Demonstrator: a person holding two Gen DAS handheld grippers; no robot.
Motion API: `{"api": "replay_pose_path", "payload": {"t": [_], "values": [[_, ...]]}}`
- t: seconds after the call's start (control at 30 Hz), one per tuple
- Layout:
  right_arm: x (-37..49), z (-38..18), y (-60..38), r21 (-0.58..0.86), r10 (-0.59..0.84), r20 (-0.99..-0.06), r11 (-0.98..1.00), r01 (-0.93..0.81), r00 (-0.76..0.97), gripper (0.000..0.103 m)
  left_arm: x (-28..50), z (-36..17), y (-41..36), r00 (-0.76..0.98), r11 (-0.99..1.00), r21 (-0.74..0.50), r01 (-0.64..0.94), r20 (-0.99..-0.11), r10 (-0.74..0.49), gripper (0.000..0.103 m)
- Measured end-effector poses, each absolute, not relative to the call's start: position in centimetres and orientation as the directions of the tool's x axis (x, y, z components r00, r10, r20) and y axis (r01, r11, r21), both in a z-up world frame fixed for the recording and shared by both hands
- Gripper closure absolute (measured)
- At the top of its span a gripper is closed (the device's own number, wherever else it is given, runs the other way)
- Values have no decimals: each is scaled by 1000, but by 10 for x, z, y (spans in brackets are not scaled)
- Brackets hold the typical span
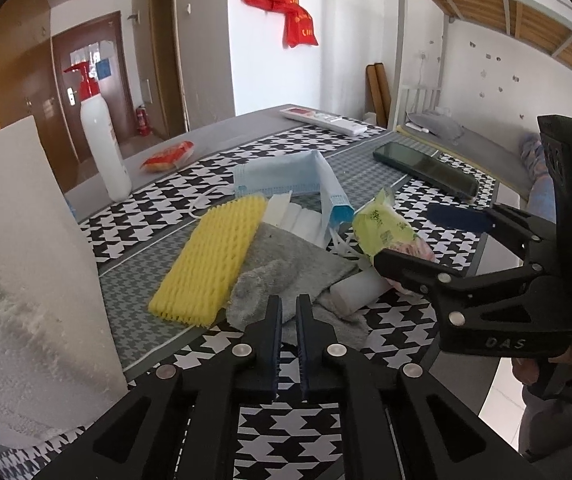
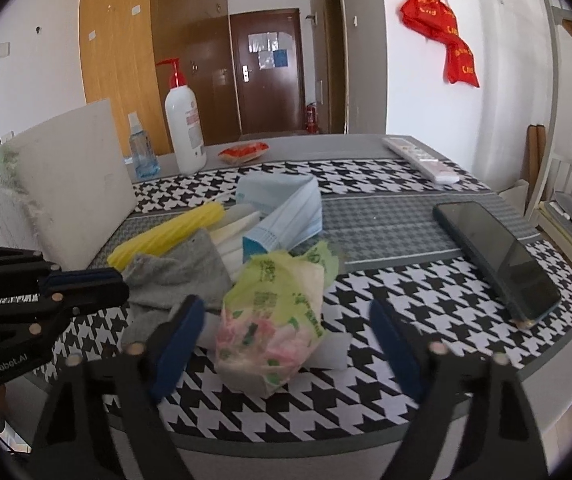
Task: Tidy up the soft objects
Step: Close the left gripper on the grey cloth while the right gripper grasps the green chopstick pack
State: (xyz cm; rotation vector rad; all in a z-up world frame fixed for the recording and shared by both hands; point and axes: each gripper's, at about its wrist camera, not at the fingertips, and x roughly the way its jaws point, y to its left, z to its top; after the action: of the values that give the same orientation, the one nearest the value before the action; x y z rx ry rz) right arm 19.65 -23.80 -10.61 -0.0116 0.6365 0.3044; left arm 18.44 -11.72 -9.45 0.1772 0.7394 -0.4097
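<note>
On the checked tablecloth, the right gripper stands wide around the green packet beside the grey sock, ready, I judge, to close and lift it, while the left gripper hovers nearly closed and empty.

Black linkage left gripper, silver rivets, blue ribbed pads, right gripper marked "DAS", green LED at three o'clock

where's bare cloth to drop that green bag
Free: the strip between the pile and the phone, and the stretch between masks and remote. Crowded: around sock, yellow foam and green bag.
</note>
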Motion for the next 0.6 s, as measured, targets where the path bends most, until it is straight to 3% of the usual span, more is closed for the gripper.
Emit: {"api": "replay_pose_path", "payload": {"t": [0.1, 0.17, 0.27, 0.37, 0.47, 0.6], "values": [[197, -108, -238, 84, 282, -599, 953, -291, 750, 37, 185, -96, -118, 661, 907, 18, 420, -691, -292, 78], [197, -109, -238, 93, 294, -606, 949, -300, 739, 41, 184, -95, -120, 669, 908, 28, 419, -686, -287, 57], [197, -109, -238, 99, 305, -610, 945, -312, 731, 45, 183, -92, -122, 698, 914, 56, 403, -665, -267, 33], [195, -108, -240, 114, 323, -607, 940, -323, 726, 55, 184, -92, -124, 707, 913, 74, 401, -659, -257, 29], [192, -104, -243, 130, 337, -597, 936, -326, 728, 72, 187, -94, -127, 697, 910, 76, 408, -670, -257, 29], [189, -100, -250, 136, 338, -587, 937, -322, 736, 74, 192, -98, -131, 685, 908, 77, 412, -683, -253, 29]]}}
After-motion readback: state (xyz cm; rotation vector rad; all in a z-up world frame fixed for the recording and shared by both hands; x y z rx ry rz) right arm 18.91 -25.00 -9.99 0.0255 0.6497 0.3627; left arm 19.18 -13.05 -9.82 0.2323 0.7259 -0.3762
